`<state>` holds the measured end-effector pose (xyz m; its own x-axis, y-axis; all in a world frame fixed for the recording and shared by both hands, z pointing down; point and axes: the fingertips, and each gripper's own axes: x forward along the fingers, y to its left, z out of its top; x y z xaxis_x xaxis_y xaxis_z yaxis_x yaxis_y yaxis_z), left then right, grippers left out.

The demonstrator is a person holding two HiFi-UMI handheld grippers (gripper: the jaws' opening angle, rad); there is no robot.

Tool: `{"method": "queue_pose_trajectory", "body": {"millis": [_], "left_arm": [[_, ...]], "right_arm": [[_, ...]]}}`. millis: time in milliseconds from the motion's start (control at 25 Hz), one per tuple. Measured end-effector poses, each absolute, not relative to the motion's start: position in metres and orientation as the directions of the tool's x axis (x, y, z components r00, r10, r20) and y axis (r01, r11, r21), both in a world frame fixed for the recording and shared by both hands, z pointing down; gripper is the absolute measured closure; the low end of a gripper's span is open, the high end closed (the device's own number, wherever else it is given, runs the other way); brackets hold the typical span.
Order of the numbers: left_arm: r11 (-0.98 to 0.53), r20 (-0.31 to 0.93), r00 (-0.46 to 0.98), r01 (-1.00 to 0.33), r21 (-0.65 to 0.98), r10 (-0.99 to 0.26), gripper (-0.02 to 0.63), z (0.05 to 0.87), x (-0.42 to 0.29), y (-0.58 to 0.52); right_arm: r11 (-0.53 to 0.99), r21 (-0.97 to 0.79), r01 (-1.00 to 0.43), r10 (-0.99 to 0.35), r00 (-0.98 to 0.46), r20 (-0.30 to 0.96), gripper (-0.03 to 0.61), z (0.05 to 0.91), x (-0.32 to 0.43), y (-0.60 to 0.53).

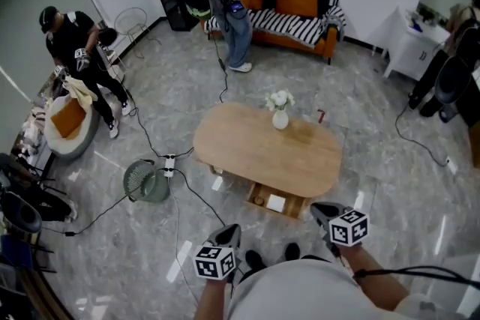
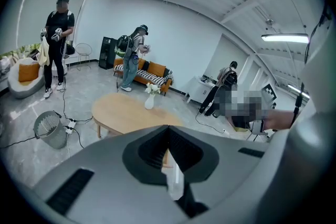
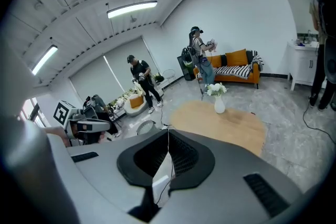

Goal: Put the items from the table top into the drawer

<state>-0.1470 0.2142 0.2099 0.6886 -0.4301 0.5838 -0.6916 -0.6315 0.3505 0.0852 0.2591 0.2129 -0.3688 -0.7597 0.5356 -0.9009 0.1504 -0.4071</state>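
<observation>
Grey marbled floor surrounds an oval light-wood table (image 1: 255,150), long axis left to right. A white vase of flowers (image 1: 280,116) stands upright near its far edge, with a small red object (image 1: 321,116) beside it. Only the head view shows the open wooden drawer (image 1: 276,200) beneath. Short of the table, the left gripper (image 1: 227,234) and right gripper (image 1: 324,212) hover, jaws pressed together, empty.

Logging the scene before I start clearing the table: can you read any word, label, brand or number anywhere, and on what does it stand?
No words or numbers can be read in any view.
Left marker cube and right marker cube: black-and-white square patterns only, no letters.
White card in the open drawer: too small to tell whether it carries print.
</observation>
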Motion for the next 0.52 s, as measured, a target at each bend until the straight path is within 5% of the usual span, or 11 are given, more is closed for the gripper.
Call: {"method": "queue_pose_trajectory", "body": {"millis": [520], "left_arm": [[-0.631,0.574,0.695,-0.689,0.356,-0.434,0.613,0.201,-0.153,0.204]], "right_arm": [[0.138,-0.402,-0.905,-0.77,-0.353,0.532,0.545,0.203,0.078,0.256]]}}
